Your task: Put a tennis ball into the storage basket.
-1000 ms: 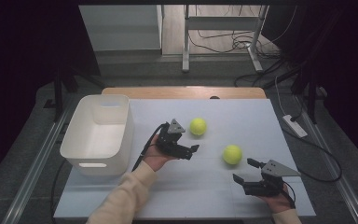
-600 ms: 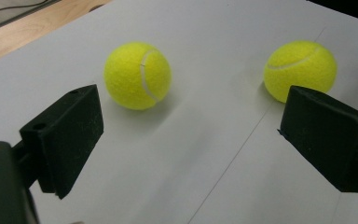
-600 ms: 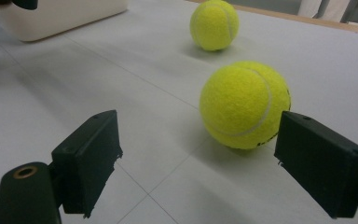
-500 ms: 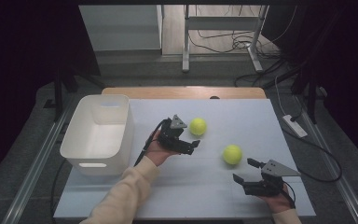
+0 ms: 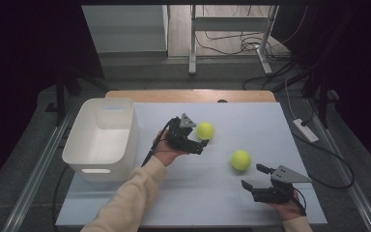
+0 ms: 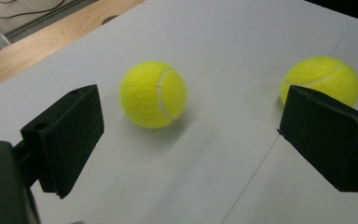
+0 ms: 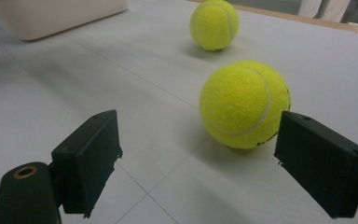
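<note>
Two yellow tennis balls lie on the white table top. The far ball [image 5: 205,130] rests just ahead of my left gripper [image 5: 199,136], which is open with its jaws pointing right toward it. In the left gripper view this ball [image 6: 154,93] sits beyond the wide-open gripper [image 6: 191,121], and the second ball [image 6: 321,77] peeks over the right jaw. The near ball [image 5: 240,159] lies just beyond my right gripper [image 5: 252,176], also open. In the right gripper view the near ball [image 7: 244,105] is close ahead of the open gripper [image 7: 198,135], toward the right jaw, and the far ball [image 7: 214,23] lies behind it.
A white plastic bin [image 5: 125,140] stands at the table's left side, and its corner [image 7: 60,14] shows in the right gripper view. A wooden strip [image 5: 188,95] runs along the far edge. A power strip [image 5: 305,130] and cables lie on the floor at right.
My left gripper has crept a little forward, closer to the far ball. The right gripper and both balls have stayed put.
</note>
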Tool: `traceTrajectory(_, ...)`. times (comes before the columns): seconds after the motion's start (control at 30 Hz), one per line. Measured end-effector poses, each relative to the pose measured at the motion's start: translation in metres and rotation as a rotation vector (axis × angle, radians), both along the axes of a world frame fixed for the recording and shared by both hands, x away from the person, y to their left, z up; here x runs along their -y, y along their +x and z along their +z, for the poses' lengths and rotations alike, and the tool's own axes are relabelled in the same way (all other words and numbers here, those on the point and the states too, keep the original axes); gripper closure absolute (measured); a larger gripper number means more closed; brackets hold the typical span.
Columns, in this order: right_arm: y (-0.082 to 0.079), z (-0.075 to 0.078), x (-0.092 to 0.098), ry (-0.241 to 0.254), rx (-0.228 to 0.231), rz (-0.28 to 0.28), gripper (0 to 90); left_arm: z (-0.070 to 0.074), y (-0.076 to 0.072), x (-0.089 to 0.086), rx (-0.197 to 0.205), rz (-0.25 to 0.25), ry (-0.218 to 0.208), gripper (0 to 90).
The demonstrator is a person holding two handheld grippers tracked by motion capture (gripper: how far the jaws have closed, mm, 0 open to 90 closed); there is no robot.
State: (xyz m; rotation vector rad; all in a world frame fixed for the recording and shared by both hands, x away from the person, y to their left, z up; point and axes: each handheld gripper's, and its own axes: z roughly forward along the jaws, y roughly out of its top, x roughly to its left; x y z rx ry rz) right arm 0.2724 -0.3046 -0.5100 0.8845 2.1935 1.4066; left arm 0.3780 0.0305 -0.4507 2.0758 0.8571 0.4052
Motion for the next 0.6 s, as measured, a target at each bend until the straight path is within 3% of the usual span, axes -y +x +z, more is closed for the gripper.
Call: traceTrajectory(0.6, 0.000, 0.000, 0.000, -0.003, 0.000, 0.002, 14.2, -0.002, 0.021, 0.002, -0.030, 0.029, 0.006, 7.5)
